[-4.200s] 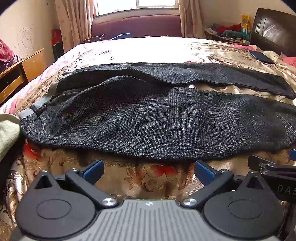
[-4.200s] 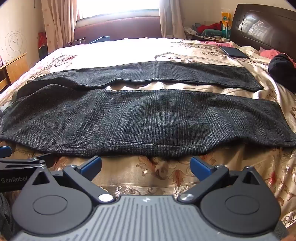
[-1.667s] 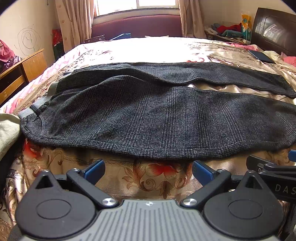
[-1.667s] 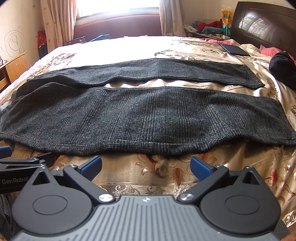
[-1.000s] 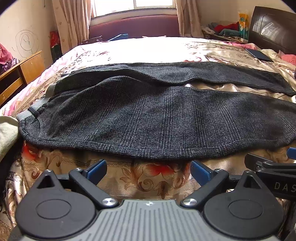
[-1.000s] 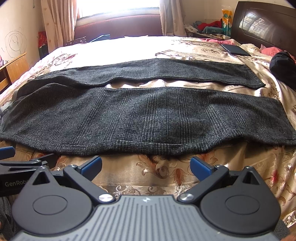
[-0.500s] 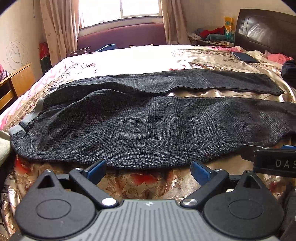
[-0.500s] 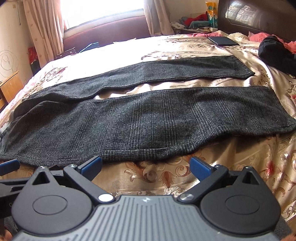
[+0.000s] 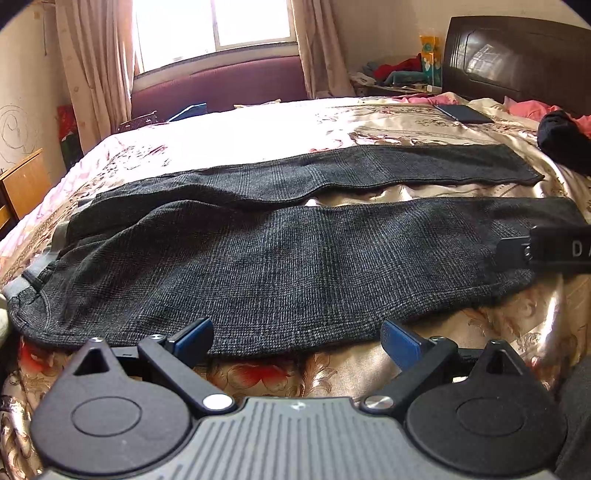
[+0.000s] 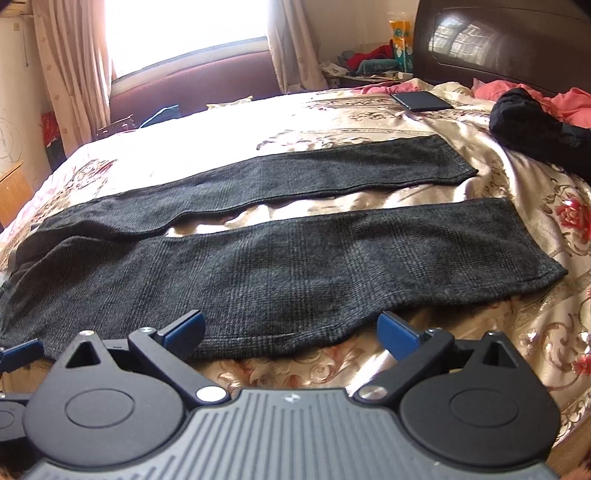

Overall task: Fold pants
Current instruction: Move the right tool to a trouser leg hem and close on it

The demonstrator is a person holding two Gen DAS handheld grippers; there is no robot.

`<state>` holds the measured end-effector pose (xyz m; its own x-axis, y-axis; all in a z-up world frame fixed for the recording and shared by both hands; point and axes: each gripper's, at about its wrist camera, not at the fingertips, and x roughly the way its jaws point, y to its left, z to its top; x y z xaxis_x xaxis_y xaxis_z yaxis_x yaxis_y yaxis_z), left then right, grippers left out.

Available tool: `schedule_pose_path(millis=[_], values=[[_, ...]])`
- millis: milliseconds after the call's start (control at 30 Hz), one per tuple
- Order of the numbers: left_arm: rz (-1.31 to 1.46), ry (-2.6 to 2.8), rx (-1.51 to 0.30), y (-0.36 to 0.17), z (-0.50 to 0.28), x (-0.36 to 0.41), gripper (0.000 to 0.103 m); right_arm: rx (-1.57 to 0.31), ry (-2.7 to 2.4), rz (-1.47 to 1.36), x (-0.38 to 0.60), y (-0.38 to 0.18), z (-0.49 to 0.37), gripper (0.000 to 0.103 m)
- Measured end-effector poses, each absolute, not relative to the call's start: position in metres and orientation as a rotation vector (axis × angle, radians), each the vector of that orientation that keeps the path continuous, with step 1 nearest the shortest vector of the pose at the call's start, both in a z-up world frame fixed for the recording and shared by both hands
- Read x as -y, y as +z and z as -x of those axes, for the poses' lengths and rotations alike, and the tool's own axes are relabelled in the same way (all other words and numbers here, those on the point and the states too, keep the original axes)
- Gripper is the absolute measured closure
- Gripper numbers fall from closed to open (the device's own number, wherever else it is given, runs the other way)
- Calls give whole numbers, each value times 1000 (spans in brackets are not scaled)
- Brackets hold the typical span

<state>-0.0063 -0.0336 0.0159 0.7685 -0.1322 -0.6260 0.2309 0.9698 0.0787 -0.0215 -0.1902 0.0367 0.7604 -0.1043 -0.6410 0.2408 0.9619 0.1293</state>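
My left gripper is released, jaws spread wide, nothing between them; the blue fingertips sit right at the near edge of the pants, whether touching I can't tell. My right gripper is likewise released and empty; its left fingertip overlaps the near hem in view, its right one is over bare bedspread; contact I can't tell. From the left camera, the right gripper's body shows at the right edge over the near leg's cuff end.

The pants are dark grey with a faint check, laid flat across the bed, unfolded; waistband at the left, cuffs at the right; 2 legs side by side with a strip of gold bedspread showing between them; the near leg runs along the bed's front edge, the far leg lies behind it and tapers toward the headboard side.

Further out: a dark flat phone or tablet on the bedspread past the far leg; a black bundle of cloth at the right with pink fabric just behind it; dark wooden headboard at the right; window with curtains at the far side; a wooden cabinet at the left.
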Motion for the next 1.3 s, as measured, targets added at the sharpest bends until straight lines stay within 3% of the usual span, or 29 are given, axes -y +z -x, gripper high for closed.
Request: schedule_pose_path(millis=[267,333,400,567,667,800,967,1033,1100,1300], values=[[-194,-305,-638,23,-9,71,0,-647,-413,-375,297,47,37,7],[-196,-350,-645,21,-15,85,0,-668,-486,-425,330,34,42,13],[-203,-375,-647,19,-20,97,0,-696,-511,-538,362,18,46,26],[-216,-431,-664,12,-36,126,0,-640,-497,-823,411,-10,56,40],[-217,-458,-681,8,-44,137,0,-605,-492,-890,425,-13,53,70],[-236,-490,-669,4,-44,149,0,-595,-475,-960,439,-24,49,93],[-262,-509,-651,3,-39,152,0,-544,-501,-960,440,-23,41,88],[-280,-516,-644,3,-39,153,0,-555,-505,-940,440,-28,31,89],[-301,-509,-639,3,-38,153,0,-557,-507,-928,443,-24,27,100],[-188,-573,-716,-4,-45,160,0,-568,-576,-878,470,-11,39,101]])
